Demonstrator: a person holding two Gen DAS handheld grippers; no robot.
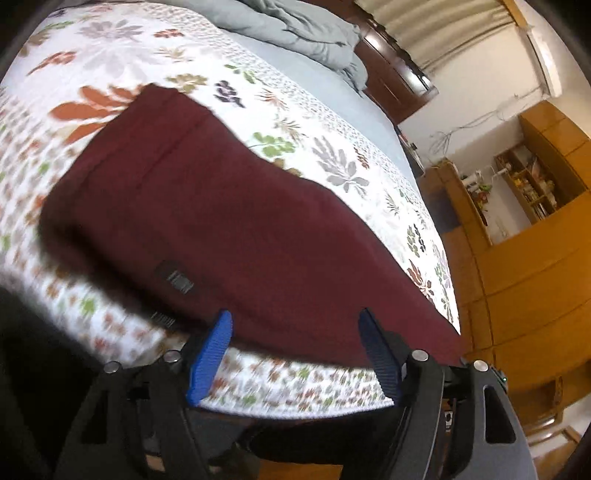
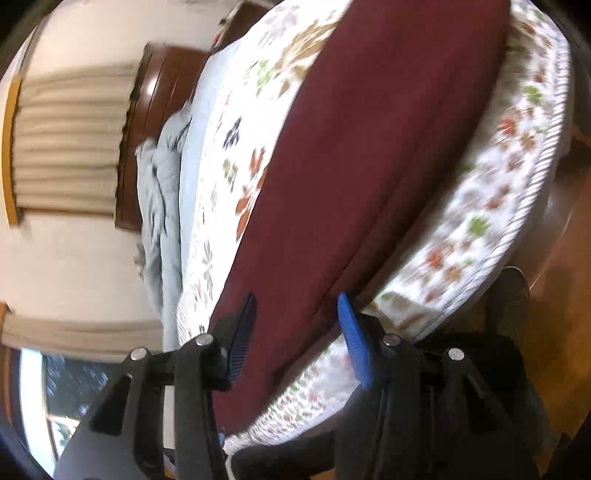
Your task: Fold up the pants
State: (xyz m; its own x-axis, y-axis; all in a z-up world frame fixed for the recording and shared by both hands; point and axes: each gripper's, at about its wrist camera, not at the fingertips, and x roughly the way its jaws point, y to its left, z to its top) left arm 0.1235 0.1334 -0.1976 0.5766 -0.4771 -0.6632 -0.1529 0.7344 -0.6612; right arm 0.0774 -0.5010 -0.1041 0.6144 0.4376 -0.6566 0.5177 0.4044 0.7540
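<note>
Blue pads up close on the left gripper (image 1: 295,354), jaws standing well apart with nothing pinched between them, only the flowered bedspread (image 1: 122,55) showing through the gap. Just beyond the tips lies the near edge of the maroon pants (image 1: 207,206), which run along the front side of the bed and out to its far corner. One pad tip looks to overlap that edge in the picture, but I judge it apart from the cloth rather than pressing it (motion blur makes the last bit hard to call).

Over to the right gripper (image 2: 297,338): jaws parted about halfway, and here the pants (image 2: 369,147) do pass through the gap as the camera sees it, a seam or fold line running down toward the brighter pad. No bunching at either pad, so my read is open and clear, not gripping.

Why this layout? The pants lie flat and long, seemingly already doubled leg on leg, close to the bed's edge where both hands can reach. One gripper sits near each end of the near hem, which suits taking two corners and carrying them across for the next fold. Farther out, a grey duvet (image 1: 303,33) is rumpled by the headboard (image 1: 395,81).
</note>
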